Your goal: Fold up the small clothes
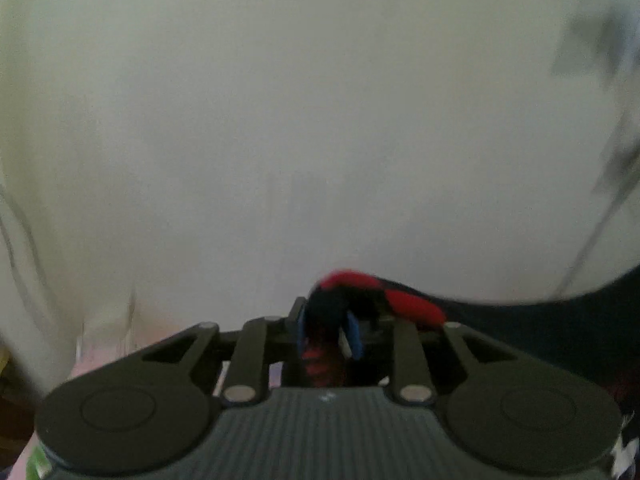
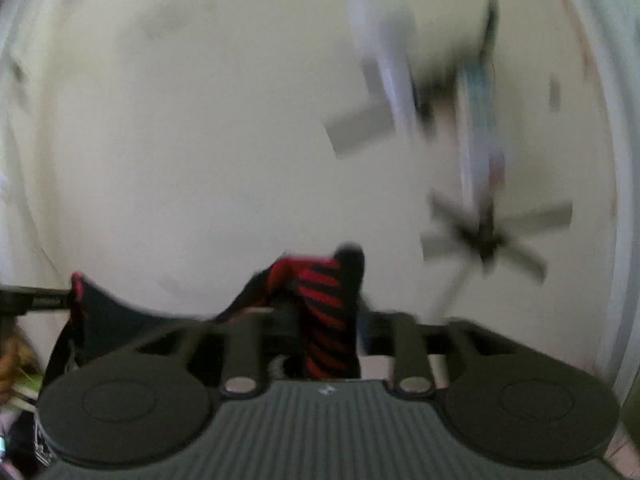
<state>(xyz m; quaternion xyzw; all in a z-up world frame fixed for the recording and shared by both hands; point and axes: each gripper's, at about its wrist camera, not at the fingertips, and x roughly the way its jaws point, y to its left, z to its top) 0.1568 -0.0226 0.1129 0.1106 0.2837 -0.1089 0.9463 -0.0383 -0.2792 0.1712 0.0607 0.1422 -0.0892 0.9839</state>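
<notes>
Both grippers hold one dark garment with red stripes, lifted up with the cameras facing a pale ceiling. My left gripper (image 1: pixel 330 330) is shut on a red-and-black edge of the garment (image 1: pixel 400 304), whose dark cloth stretches away to the right. My right gripper (image 2: pixel 330 320) is shut on a red-striped part of the garment (image 2: pixel 324 312); its dark cloth sags to the left toward the other gripper's finger (image 2: pixel 36 300). Both views are blurred by motion.
A ceiling fan (image 2: pixel 486 236) and a blurred light fitting (image 2: pixel 396 80) show above in the right wrist view. A pale wall or ceiling (image 1: pixel 280 120) fills the left wrist view. Coloured clutter (image 2: pixel 16 384) sits at the lower left edge.
</notes>
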